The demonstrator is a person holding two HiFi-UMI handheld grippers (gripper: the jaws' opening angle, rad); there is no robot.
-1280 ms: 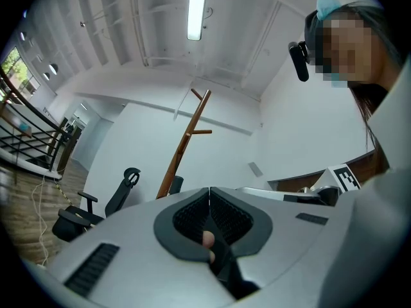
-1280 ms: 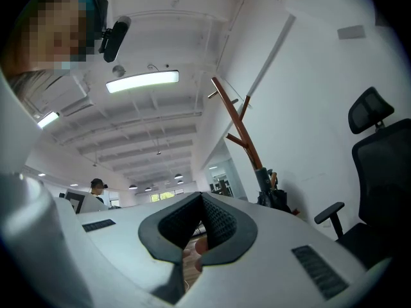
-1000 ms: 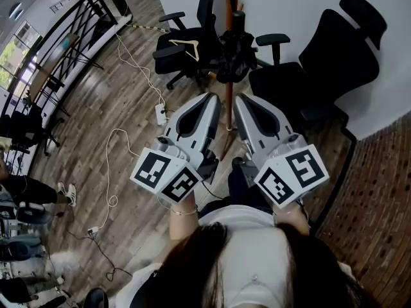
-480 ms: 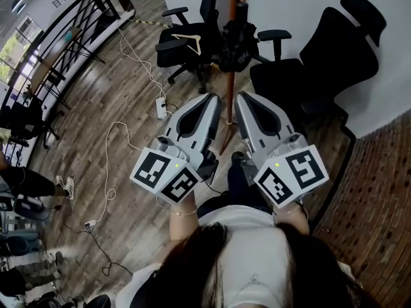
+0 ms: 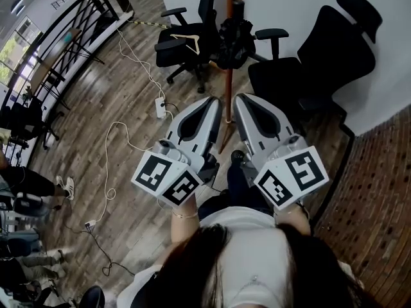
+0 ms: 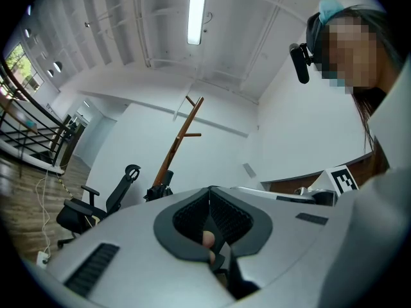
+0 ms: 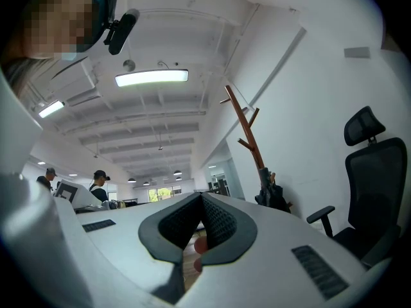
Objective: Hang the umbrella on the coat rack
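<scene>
The wooden coat rack (image 5: 228, 76) stands by the white wall, ahead of both grippers. A black folded umbrella (image 5: 234, 36) rests against its pole, handle up. It also shows in the left gripper view, as the umbrella (image 6: 160, 188) on the rack (image 6: 183, 130), and in the right gripper view, as the umbrella (image 7: 272, 195) on the rack (image 7: 246, 132). My left gripper (image 5: 215, 101) and right gripper (image 5: 240, 100) are held side by side close to the body. Both point at the rack, well short of it, shut with nothing in them.
A black office chair (image 5: 186, 43) with a wooden hanger (image 5: 186, 41) on it stands left of the rack. Another chair (image 5: 321, 56) is to the right. White cables and a power strip (image 5: 159, 111) lie on the wood floor. A railing (image 5: 58, 50) and people are at far left.
The rack and chairs have slid slightly upward in the head view. Both grippers stay shut and side by side; the left one has dipped a little.
</scene>
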